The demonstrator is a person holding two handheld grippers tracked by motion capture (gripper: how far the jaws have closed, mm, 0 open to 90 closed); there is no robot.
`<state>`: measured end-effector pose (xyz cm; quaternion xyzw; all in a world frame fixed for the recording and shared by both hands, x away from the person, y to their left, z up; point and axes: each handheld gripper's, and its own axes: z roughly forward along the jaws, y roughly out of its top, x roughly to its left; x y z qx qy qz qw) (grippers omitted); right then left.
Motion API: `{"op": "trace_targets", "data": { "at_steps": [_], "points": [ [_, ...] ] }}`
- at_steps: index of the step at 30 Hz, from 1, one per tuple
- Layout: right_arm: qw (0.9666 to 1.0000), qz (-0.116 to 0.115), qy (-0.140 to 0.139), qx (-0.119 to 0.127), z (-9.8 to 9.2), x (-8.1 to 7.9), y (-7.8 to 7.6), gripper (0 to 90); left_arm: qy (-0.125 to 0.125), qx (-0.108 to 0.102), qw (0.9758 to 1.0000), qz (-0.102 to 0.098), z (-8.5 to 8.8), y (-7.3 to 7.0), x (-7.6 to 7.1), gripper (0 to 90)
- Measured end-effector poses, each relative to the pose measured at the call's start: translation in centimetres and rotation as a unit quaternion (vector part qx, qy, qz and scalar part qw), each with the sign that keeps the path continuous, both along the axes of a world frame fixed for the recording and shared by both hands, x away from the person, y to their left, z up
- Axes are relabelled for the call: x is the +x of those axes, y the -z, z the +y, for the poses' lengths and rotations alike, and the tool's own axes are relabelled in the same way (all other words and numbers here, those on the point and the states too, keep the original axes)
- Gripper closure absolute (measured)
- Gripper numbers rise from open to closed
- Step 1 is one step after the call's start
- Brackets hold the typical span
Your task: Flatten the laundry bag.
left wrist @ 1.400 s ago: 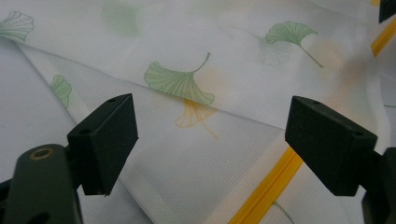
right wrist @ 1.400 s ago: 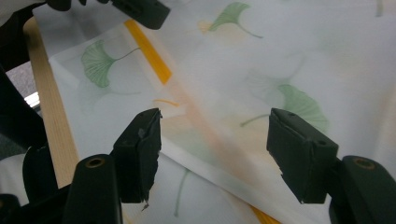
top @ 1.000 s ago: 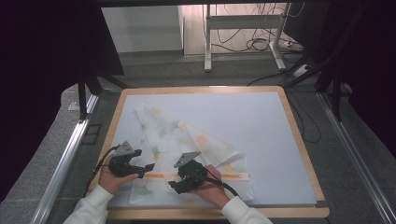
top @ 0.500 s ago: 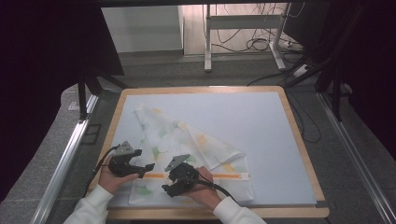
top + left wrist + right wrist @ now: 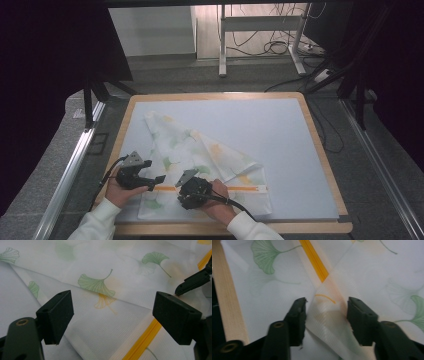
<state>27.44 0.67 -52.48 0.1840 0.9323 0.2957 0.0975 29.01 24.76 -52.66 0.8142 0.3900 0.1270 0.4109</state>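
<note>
I'm working a thin, sheer white cloth (image 5: 200,165) printed with green and yellow ginkgo leaves and crossed by an orange stripe (image 5: 240,189); it lies folded at the near left of the pale blue mat (image 5: 280,145), one flap turned over into a triangle. Its weave is fine and faintly ribbed.

In the right gripper view a raised fold of cloth stands between my right gripper (image 5: 325,315)'s jaws, which have just been closing; the left pad touches the fabric, but a gap shows at the right pad, so I count no grip yet. That view also catches the wooden frame (image 5: 227,302) edging the mat.

My left gripper (image 5: 112,317) hangs wide apart over the flat cloth, holding nothing, and its view shows the other gripper's jaw tip at the right edge.

From the high view, both grippers sit near the stripe, and grey floor, a desk frame (image 5: 260,35) and cables (image 5: 280,47) lie beyond the table.
</note>
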Motion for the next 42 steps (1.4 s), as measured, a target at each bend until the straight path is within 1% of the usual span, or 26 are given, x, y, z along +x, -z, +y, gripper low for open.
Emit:
{"op": "trace_targets", "data": {
  "at_steps": [2,3,4,5,8,11,17,23,24,26,27,29,31,42],
  "points": [
    [1.0,0.002,0.006,0.001,-0.1,0.2,0.0,61.7,0.0,0.001,1.0,0.0,0.0,0.0,0.0,16.8],
    [0.9999,0.007,0.009,0.002,-0.2,0.3,-0.1,64.4,0.0,0.001,1.0,0.0,0.0,0.0,0.0,16.8],
    [0.9999,0.008,0.013,0.006,-0.3,0.4,0.0,67.4,0.0,0.001,1.0,0.0,0.0,0.0,0.0,16.8],
    [0.9999,0.008,0.013,0.006,-0.3,0.4,0.0,67.4,0.0,0.001,1.0,0.0,0.0,0.0,0.0,16.8],
    [0.9997,0.005,0.019,0.013,-0.7,0.7,0.0,77.5,0.001,0.002,1.0,0.001,0.0,0.0,0.0,16.9],
    [0.9996,0.008,0.02,0.017,-0.8,0.8,-0.1,81.6,0.001,0.001,1.0,0.0,0.0,0.0,0.0,16.9],
    [0.9995,0.009,0.022,0.023,-1.1,0.9,-0.3,83.8,0.002,0.002,1.0,0.001,0.0,0.0,0.0,16.9],
    [0.9987,0.01,0.03,0.04,-1.8,1.2,-1.1,84.2,0.004,0.0,1.0,0.0,0.1,0.0,0.0,17.7],
    [0.9987,0.01,0.03,0.04,-1.8,1.2,-1.1,84.2,0.004,0.0,1.0,0.0,0.1,0.0,0.0,17.9],
    [0.9984,0.005,0.033,0.046,-2.1,1.3,-1.3,84.5,0.004,0.0,1.0,0.0,0.1,0.0,0.0,18.0],
    [0.9979,0.004,0.035,0.054,-2.3,1.4,-1.6,84.7,0.003,-0.001,1.0,0.0,0.1,0.0,0.0,18.0],
    [0.9977,0.003,0.036,0.057,-2.5,1.4,-1.8,84.8,0.003,0.0,1.0,0.0,0.1,0.0,0.0,18.0],
    [0.9972,0.002,0.039,0.064,-2.9,1.6,-2.1,84.8,0.003,0.0,1.0,0.0,0.1,0.0,0.0,18.0],
    [0.9951,-0.005,0.052,0.084,-4.0,2.1,-3.3,84.8,0.004,0.003,1.0,0.001,0.1,0.1,0.1,17.9]
  ]
}}
